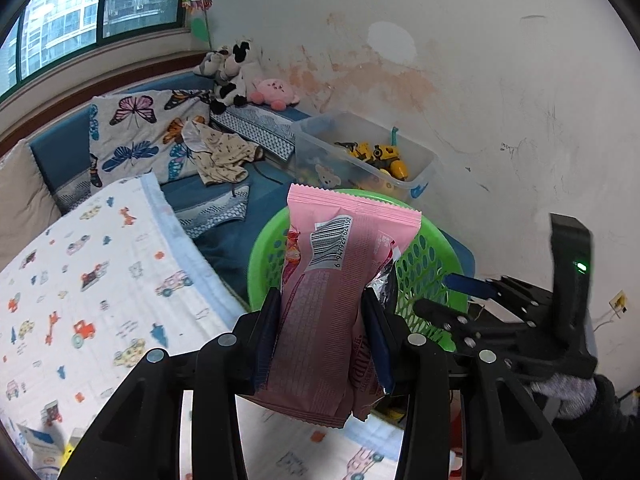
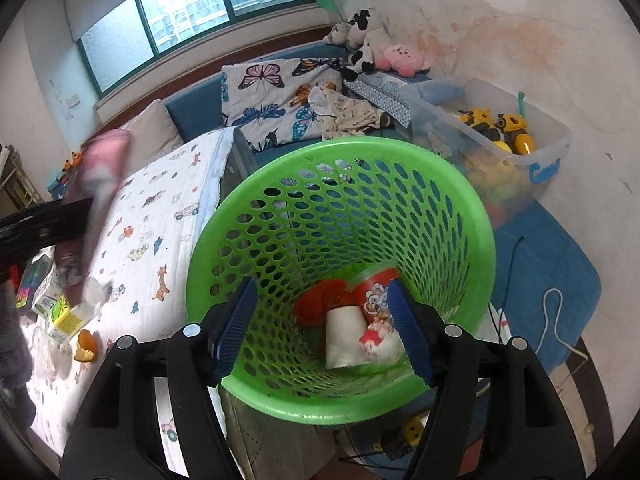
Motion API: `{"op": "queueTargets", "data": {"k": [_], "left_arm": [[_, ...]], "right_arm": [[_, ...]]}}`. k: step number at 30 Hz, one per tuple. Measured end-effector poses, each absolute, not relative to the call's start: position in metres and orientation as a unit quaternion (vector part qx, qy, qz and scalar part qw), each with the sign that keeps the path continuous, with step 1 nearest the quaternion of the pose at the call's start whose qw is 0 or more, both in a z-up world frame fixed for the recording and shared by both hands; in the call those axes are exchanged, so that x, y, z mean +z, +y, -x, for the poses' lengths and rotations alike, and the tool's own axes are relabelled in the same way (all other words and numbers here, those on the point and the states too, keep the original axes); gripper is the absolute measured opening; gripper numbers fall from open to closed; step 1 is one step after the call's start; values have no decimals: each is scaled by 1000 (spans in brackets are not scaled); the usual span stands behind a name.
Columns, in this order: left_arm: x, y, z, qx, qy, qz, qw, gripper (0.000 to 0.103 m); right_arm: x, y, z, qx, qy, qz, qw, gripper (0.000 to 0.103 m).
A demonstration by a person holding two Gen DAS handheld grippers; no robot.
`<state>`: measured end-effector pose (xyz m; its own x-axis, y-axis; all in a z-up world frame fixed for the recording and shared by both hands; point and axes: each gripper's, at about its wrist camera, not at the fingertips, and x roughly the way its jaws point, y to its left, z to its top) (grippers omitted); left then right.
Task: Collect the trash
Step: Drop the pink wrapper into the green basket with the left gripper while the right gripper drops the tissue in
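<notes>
Wrapper point(image 1: 328, 312) pinched upright between my left gripper's point(image 1: 324, 332) pads, raised so it can drop into the bin point(image 1: 424, 268) just beyond it. My right gripper point(image 2: 320, 324) grips the bin's near rim, fingers straddling the wall, tilting its mouth toward me. Cups point(image 2: 360, 320) already lie inside. More litter sits on the quilt point(image 2: 168, 208), well left.

Glossy pink plastic film on the snack wrapper point(image 1: 332, 300), crinkled, with a silvery foil lining at its torn edge. Smooth, shiny green plastic for the perforated basket point(image 2: 340, 208); inside it, a matt white paper cup point(image 2: 345, 336) and a glossy printed red cup point(image 2: 376, 292). Beside the basket, soft quilted cotton on the printed blanket point(image 2: 160, 216). Behind it, translucent frosted plastic for the toy bin point(image 2: 496, 128). Matt black plastic on the gripper arms, ribbed blue rubber on the pads point(image 2: 236, 324).
</notes>
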<state>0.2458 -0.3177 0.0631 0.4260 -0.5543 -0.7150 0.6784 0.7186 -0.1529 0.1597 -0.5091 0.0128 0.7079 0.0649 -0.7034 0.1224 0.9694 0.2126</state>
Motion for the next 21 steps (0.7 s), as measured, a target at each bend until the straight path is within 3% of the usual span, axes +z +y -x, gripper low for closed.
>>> {"op": "queueTargets", "data": {"k": [6,21], "left_arm": [[53,-343,-256,-366,403,-82,835,42],[36,-361,-260,-371,416,-69,827,59]], "right_arm": [[14,-512,-149,-16,380,-124,917,70],[14,-521,-133,-23,376,-134,917,70]]}}
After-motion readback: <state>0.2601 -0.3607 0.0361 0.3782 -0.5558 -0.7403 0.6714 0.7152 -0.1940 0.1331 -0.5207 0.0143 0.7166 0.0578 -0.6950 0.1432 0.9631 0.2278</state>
